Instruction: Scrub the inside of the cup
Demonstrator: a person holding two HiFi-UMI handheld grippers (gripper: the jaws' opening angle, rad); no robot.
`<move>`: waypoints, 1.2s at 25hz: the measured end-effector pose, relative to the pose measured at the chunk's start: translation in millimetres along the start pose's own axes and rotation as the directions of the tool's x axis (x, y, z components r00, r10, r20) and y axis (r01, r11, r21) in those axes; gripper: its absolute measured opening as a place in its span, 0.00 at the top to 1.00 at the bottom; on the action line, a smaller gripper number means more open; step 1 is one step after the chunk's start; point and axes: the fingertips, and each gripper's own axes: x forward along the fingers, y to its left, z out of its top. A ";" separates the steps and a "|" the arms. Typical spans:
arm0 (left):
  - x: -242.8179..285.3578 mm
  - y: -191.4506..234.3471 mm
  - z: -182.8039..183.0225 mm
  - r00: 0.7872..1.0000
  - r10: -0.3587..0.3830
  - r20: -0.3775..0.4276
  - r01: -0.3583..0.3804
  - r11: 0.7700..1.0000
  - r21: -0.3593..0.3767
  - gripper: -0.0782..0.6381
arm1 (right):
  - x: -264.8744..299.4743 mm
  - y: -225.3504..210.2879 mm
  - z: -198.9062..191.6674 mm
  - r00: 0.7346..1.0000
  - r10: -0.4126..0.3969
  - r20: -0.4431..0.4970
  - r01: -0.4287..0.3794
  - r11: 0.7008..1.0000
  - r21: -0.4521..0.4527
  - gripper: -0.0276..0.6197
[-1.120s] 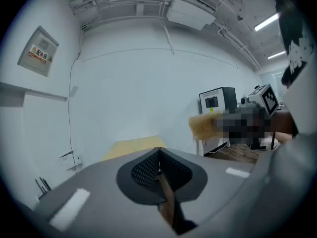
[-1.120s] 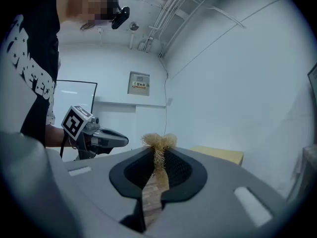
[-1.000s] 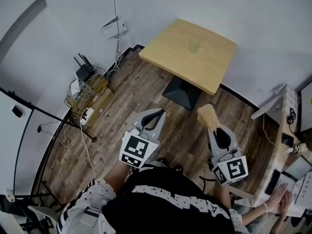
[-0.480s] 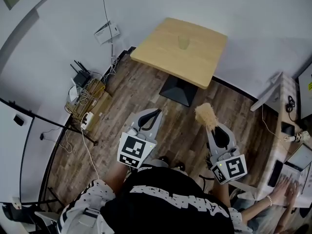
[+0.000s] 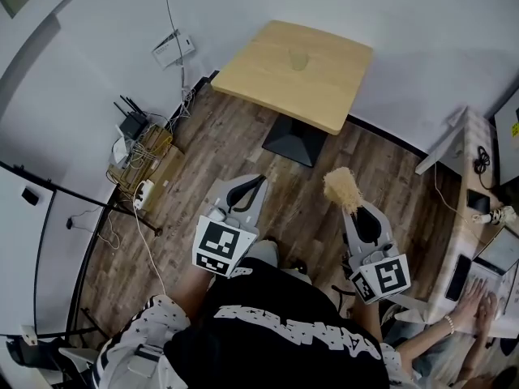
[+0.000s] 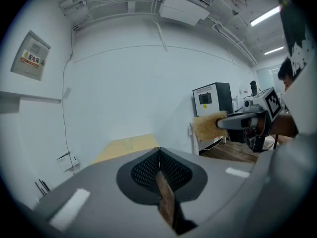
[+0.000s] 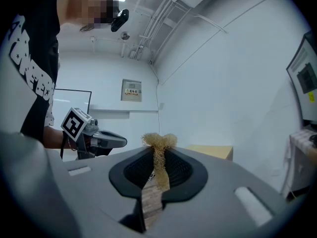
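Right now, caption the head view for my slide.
Standing short of the wooden table and its cup: right gripper clamps a fibrous scrubber, left gripper shut, empty.

A square light-wood table [image 5: 259,67] on a black pedestal base [image 5: 296,143] stands at the upper centre of the head view, on a dark wood-plank floor [image 5: 219,148]. At centre left, a black router with antennas [image 5: 132,121] sits above a brown cardboard box [image 5: 160,165] amid tangled cables. A white wall box [image 5: 173,49] hangs at upper left.

No legible text anywhere: wall notice [image 6: 30,59] and shirt print [image 5: 296,335] both too blurred.
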 end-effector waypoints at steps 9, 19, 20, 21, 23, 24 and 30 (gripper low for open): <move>23.9 -2.6 -1.1 0.999 -0.048 0.002 0.048 0.999 0.015 0.89 | -2.4 -16.9 -1.5 0.998 -0.059 -0.011 0.059 0.998 0.005 0.85; 79.2 20.0 12.8 0.991 -0.125 0.049 0.124 0.992 0.040 0.89 | 36.0 -43.5 6.7 0.991 -0.129 -0.021 0.127 0.991 -0.052 0.85; 84.1 23.4 12.1 0.990 -0.133 0.050 0.132 0.991 0.034 0.89 | 41.7 -44.6 6.9 0.991 -0.131 -0.023 0.129 0.990 -0.050 0.85; 89.4 27.7 12.4 0.989 -0.138 0.055 0.137 0.990 0.028 0.89 | 47.9 -46.1 7.6 0.991 -0.132 -0.023 0.131 0.990 -0.047 0.85; 100.3 38.0 13.8 0.988 -0.142 0.065 0.141 0.990 0.020 0.89 | 60.8 -48.4 9.2 0.991 -0.131 -0.026 0.130 0.990 -0.050 0.85; 105.9 43.5 13.9 0.987 -0.145 0.067 0.144 0.989 0.018 0.89 | 67.1 -49.5 9.8 0.991 -0.132 -0.030 0.130 0.990 -0.056 0.85; 137.9 74.1 15.2 0.982 -0.170 0.078 0.170 0.985 0.002 0.89 | 102.5 -61.7 15.3 0.986 -0.160 -0.046 0.156 0.985 -0.078 0.85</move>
